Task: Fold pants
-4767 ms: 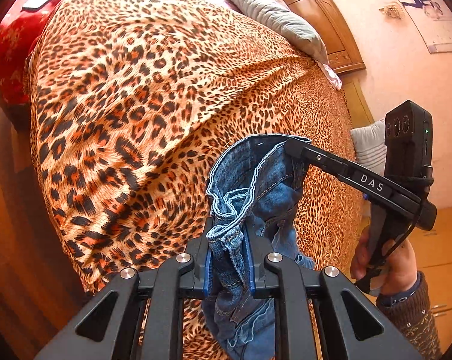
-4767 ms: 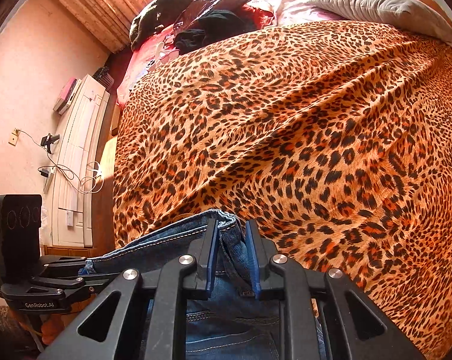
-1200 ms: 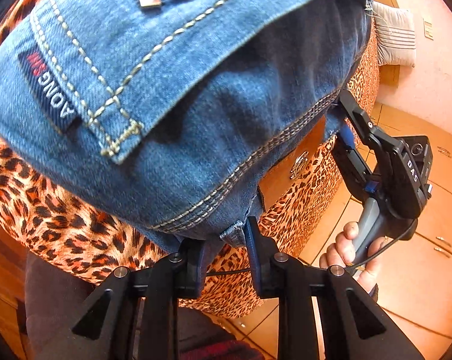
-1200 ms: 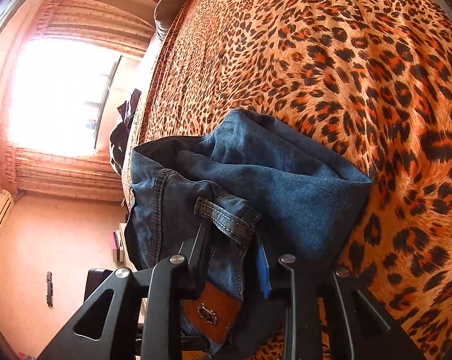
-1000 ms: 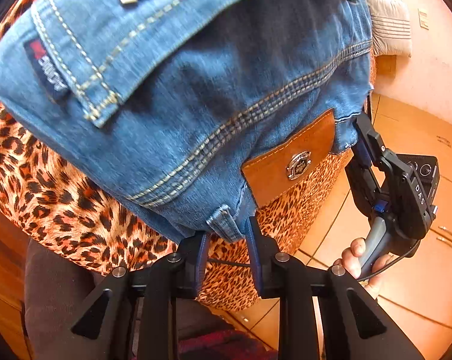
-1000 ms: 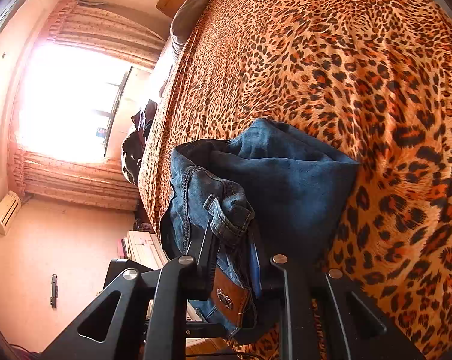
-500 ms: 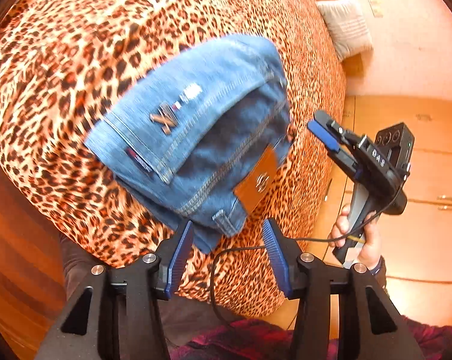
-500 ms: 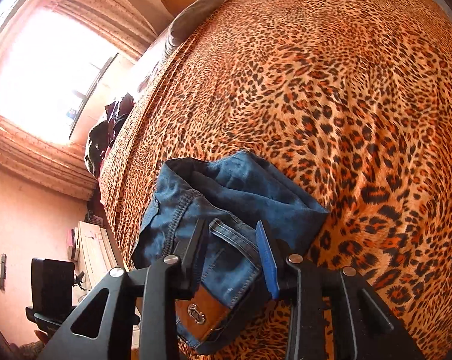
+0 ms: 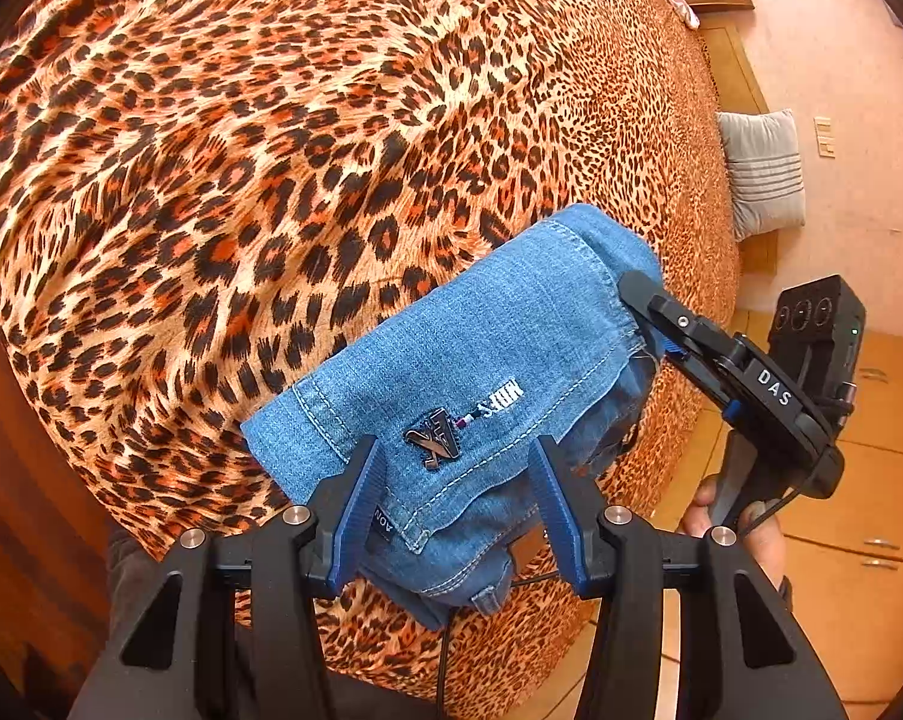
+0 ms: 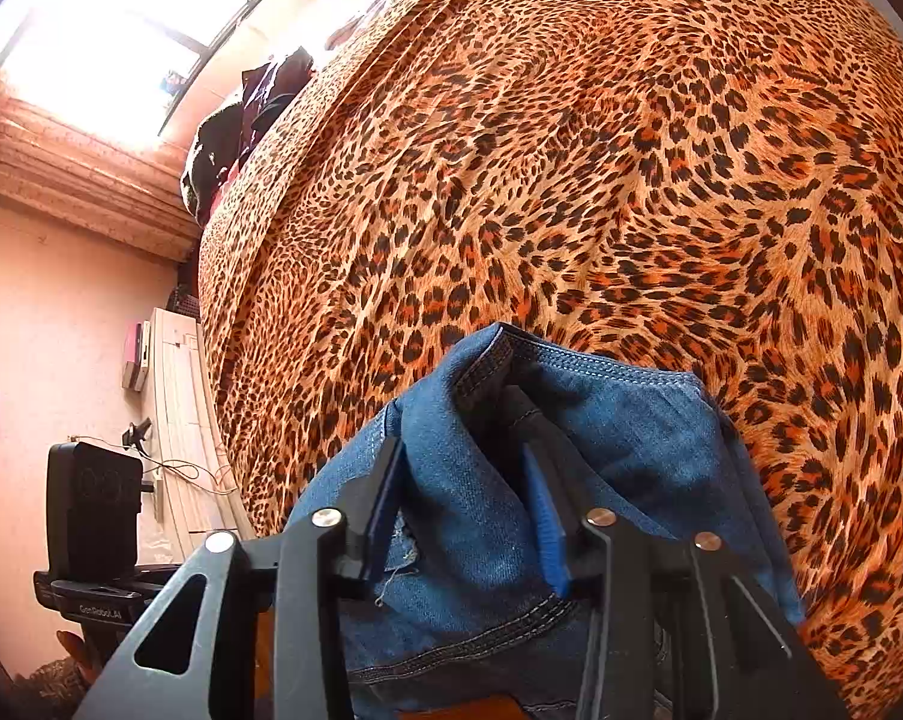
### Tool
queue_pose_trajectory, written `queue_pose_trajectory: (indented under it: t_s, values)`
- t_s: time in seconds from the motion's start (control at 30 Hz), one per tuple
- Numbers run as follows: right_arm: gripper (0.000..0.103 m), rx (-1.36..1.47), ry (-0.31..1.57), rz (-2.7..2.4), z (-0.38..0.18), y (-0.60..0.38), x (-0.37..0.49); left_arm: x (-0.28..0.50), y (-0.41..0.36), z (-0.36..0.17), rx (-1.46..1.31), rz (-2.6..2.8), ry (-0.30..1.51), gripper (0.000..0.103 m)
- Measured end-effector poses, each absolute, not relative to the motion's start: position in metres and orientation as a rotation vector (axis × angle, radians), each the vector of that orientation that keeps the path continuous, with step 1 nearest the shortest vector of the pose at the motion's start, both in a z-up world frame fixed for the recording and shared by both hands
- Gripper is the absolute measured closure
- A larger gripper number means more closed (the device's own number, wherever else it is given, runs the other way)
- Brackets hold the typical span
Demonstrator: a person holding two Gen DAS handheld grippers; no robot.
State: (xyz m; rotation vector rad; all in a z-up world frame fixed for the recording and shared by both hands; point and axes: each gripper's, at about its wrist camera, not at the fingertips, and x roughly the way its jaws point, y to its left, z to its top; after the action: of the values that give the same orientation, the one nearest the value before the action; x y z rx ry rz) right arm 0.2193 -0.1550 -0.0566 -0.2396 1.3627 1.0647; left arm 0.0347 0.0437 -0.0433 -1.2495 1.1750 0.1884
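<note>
So the pants (image 9: pixel 481 372) are sitting as a folded denim bundle on the leopard-print bedspread (image 9: pixel 271 150), right near the edge of the bed closest to the person. Back pocket with the little metal X badge (image 9: pixel 433 447) faces up.

The left gripper (image 9: pixel 457 504) has its fingers spread wide, with the near end of the bundle showing between them; whether they touch the cloth I can't tell. The blue pads (image 9: pixel 361 510) aren't squeezing anything.

The right gripper (image 9: pixel 643 300) comes in from the right side of the bundle, tip against the far corner. From its own camera the right gripper's (image 10: pixel 463 480) fingers are parted with a hump of denim (image 10: pixel 601 420) bunched between them, not clamped. A striped cushion (image 9: pixel 763 171) leans by the wall past the bed.
</note>
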Motion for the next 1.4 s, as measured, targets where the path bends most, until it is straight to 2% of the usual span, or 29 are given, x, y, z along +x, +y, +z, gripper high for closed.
queue_pose_trajectory:
  t_s: [0.1, 0.2, 0.3, 0.4, 0.5, 0.53, 0.57, 0.63, 0.7, 0.73, 0.77, 0.8, 0.87, 0.97, 1.07, 1.2, 1.4]
  values:
    - [0.071, -0.210, 1.412, 0.973, -0.083, -0.177, 0.231, 0.044, 0.027, -0.049, -1.198, 0.174, 1.208, 0.053]
    - [0.063, -0.129, 1.451, 0.929, -0.102, -0.186, 0.241, 0.052, 0.011, -0.059, -1.177, 0.159, 1.243, 0.054]
    - [0.058, -0.159, 1.409, 0.926, -0.076, -0.185, 0.235, 0.056, 0.000, -0.035, -1.038, 0.137, 1.273, 0.056]
    - [0.057, -0.153, 1.265, 0.940, -0.033, -0.199, 0.223, 0.052, -0.005, -0.006, -0.963, 0.109, 1.222, 0.056]
    - [0.057, -0.091, 1.136, 1.049, -0.003, -0.220, 0.199, 0.057, -0.003, 0.012, -0.915, 0.106, 1.178, 0.051]
    - [0.059, -0.095, 1.121, 1.064, -0.004, -0.224, 0.191, 0.060, -0.003, 0.011, -0.906, 0.109, 1.181, 0.047]
    - [0.062, -0.104, 1.139, 1.064, -0.011, -0.228, 0.185, 0.064, -0.003, 0.007, -0.909, 0.114, 1.196, 0.047]
    - [0.062, -0.138, 1.211, 0.997, -0.043, -0.232, 0.180, 0.070, -0.003, -0.006, -0.924, 0.105, 1.250, 0.047]
    - [0.074, -0.216, 1.263, 0.899, -0.084, -0.238, 0.178, 0.078, -0.008, -0.022, -0.862, 0.127, 1.317, 0.048]
    - [0.083, -0.231, 1.299, 0.859, -0.100, -0.242, 0.179, 0.083, -0.012, -0.024, -0.793, 0.135, 1.341, 0.048]
    - [0.084, -0.159, 1.291, 0.859, -0.098, -0.250, 0.180, 0.088, -0.015, -0.023, -0.746, 0.127, 1.377, 0.048]
    - [0.083, -0.085, 1.302, 0.854, -0.090, -0.258, 0.181, 0.091, -0.019, -0.018, -0.711, 0.119, 1.397, 0.048]
    - [0.074, 0.043, 1.282, 0.848, -0.070, -0.279, 0.180, 0.102, -0.025, -0.003, -0.658, 0.060, 1.420, 0.050]
    - [0.060, 0.096, 1.223, 0.812, -0.049, -0.311, 0.171, 0.119, -0.025, 0.026, -0.579, -0.022, 1.360, 0.051]
    - [0.060, 0.158, 1.223, 0.728, -0.047, -0.332, 0.164, 0.152, -0.017, 0.036, -0.603, -0.088, 1.318, 0.047]
    - [0.060, 0.254, 1.199, 0.634, -0.055, -0.334, 0.155, 0.208, -0.019, 0.010, -0.654, -0.199, 1.354, 0.047]
    - [0.062, 0.272, 1.259, 0.437, -0.091, -0.305, 0.146, 0.253, -0.059, -0.039, -0.348, -0.243, 1.477, 0.048]
